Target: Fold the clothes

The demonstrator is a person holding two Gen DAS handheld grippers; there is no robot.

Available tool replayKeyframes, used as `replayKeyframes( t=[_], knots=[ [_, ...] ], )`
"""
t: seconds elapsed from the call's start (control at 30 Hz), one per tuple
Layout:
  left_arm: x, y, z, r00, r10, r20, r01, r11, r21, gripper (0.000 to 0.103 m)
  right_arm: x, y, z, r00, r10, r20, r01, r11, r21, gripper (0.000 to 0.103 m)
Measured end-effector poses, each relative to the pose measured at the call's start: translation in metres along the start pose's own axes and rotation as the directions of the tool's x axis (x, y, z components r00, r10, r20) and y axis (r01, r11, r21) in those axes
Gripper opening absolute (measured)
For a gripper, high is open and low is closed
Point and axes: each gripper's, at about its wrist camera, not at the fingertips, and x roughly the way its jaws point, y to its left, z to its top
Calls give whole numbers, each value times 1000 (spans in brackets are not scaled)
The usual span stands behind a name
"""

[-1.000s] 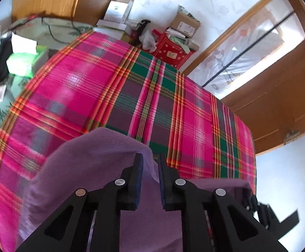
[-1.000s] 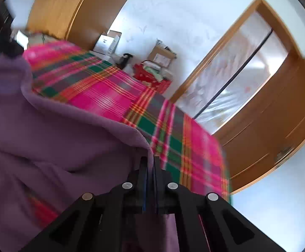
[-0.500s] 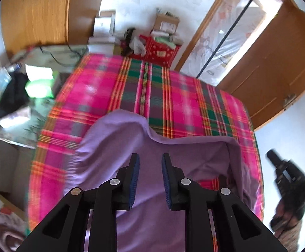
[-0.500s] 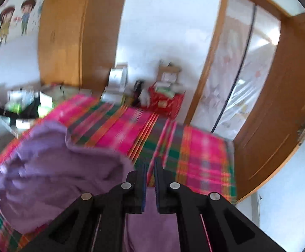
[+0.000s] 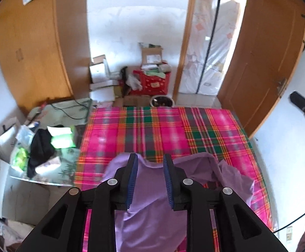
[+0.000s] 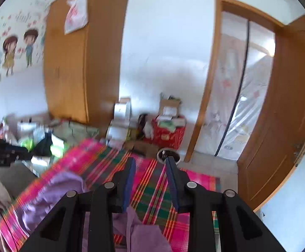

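1. While the left gripper [image 5: 150,181] hangs above the bed, its jaws have just been opening and stand apart with nothing clamped; the purple garment [image 5: 152,205] shows through the gap but lies below the pads.
2. Spread on the plaid bedspread [image 5: 165,132], the garment sits at the near end of the bed. Its long axis seems to run from the near edge toward the doorway, with a scooped edge pointing at the far end, though rumpling leaves that uncertain.
3. On the garment's right side, a flap [image 5: 234,178] lies bunched and doubled over, not flat.
4. At far right, the right gripper [image 6: 150,182] has likewise just opened its jaws; they are parted and bare above the bedspread, the garment low and to their left.
5. Risk, as judged from here: with both tools empty, the loose fold may slump. A crooked crease could follow if the bunched flap is not smoothed first, or if a pad snags two layers.
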Motion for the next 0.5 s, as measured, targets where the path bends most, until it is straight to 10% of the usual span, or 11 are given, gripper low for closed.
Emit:
replayKeyframes(
  t=[0.2,0.5],
  knots=[
    [102,31,-13,984,46,-171,-50,999,-19,26,121,49,-65,955,132,-265,-166,980,-107,30],
    [192,154,-26,967,-17,-255,-56,959,-278,29,225,152,-67,886,315,-339,-382,912,-150,37]
  ],
)
